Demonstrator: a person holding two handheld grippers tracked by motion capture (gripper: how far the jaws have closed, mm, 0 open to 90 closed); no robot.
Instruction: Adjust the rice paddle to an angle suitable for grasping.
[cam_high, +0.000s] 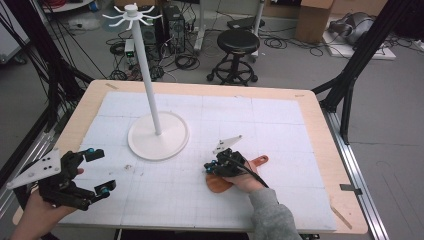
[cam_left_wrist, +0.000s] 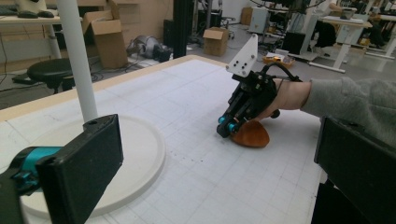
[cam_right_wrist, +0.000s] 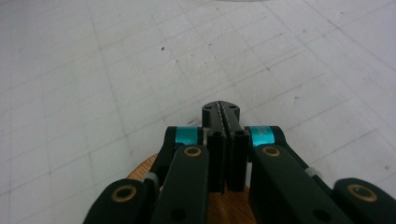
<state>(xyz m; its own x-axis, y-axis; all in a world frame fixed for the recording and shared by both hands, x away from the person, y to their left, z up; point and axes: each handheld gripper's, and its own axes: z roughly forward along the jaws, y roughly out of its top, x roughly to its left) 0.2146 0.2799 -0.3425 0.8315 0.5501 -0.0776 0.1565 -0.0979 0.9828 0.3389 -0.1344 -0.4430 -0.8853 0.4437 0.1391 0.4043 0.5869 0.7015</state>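
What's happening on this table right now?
A person holds a tool in each hand. The right tool, jaws shut, rests over a wooden spatula lying flat on the white mat; whether it grips it is unclear. The left tool hovers open at the near left. A white hanging stand waits behind.

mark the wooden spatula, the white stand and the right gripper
wooden spatula (cam_left_wrist: 252, 134), left gripper view, on its blade.
white stand (cam_high: 159, 136), high view, on its round base.
right gripper (cam_right_wrist: 226, 122), right gripper view, at its closed fingertips.
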